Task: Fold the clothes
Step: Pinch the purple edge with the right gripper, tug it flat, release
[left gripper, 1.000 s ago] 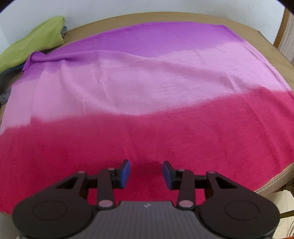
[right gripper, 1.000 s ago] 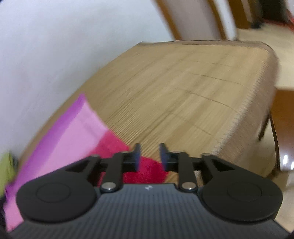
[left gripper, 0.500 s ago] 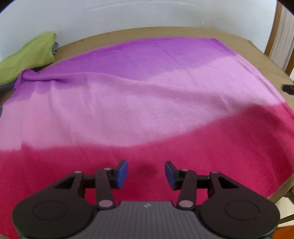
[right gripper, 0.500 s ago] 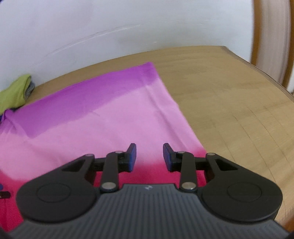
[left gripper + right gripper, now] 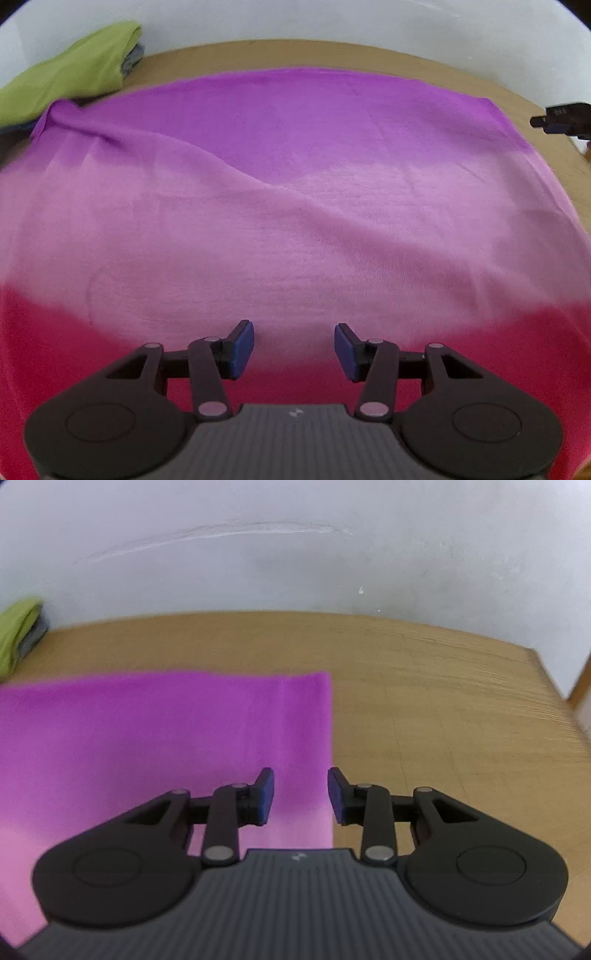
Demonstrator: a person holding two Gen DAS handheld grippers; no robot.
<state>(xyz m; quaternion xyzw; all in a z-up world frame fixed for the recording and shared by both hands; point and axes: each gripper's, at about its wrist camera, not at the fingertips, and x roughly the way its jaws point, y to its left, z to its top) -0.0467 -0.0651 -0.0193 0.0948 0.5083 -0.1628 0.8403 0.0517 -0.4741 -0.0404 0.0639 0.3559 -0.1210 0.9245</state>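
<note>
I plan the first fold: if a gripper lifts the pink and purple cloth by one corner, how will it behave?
The pink and purple cloth will probably hang limp, since soft ripples cross it. It looks thin and light. Its fuzzy surface likely grips the wooden table, so dragging may bunch it.

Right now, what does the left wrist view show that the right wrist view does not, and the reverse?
Only the left wrist view shows the cloth's red band and a crease. Only the right wrist view shows the cloth's far right corner clearly, with bare table beside it. Both show the purple cloth, the green garment, the wall, and open jaws.

Fuzzy matt cloth (image 5: pixel 295 229), grainy wooden table (image 5: pixel 443 701)
</note>
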